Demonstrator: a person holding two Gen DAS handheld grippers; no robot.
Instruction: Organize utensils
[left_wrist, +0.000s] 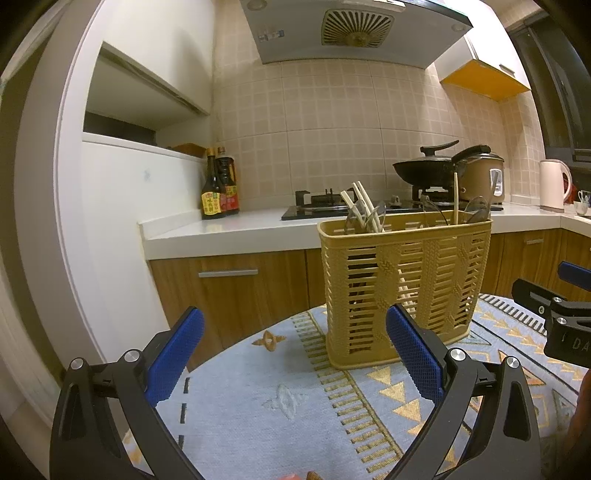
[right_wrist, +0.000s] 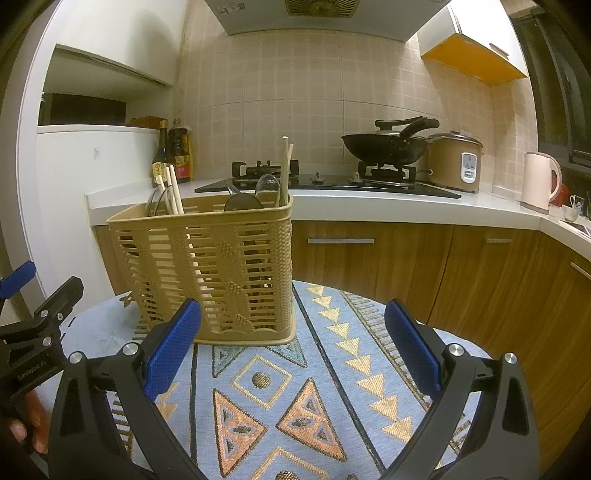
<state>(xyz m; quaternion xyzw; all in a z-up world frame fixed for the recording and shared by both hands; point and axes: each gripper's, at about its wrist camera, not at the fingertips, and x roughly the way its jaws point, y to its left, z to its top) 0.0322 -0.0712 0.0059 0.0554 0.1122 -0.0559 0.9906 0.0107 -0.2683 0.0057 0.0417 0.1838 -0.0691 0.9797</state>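
Note:
A tan plastic slatted utensil basket (left_wrist: 402, 288) stands upright on a blue patterned tablecloth (left_wrist: 280, 402). It holds cream chopsticks (left_wrist: 364, 206) and metal spoons (left_wrist: 476, 208), which stick up above its rim. My left gripper (left_wrist: 295, 328) is open and empty, just in front of the basket's left half. In the right wrist view the basket (right_wrist: 210, 269) stands ahead to the left, with chopsticks (right_wrist: 285, 166) and spoons (right_wrist: 267, 186) in it. My right gripper (right_wrist: 293, 321) is open and empty, near the basket's right front corner.
The table is round; its far edge is close behind the basket. Beyond it are wooden cabinets (right_wrist: 373, 258), a white counter (left_wrist: 229, 230) with sauce bottles (left_wrist: 219, 184), a gas stove with a black wok (right_wrist: 384, 146), a rice cooker (right_wrist: 456, 162) and a kettle (right_wrist: 539, 182).

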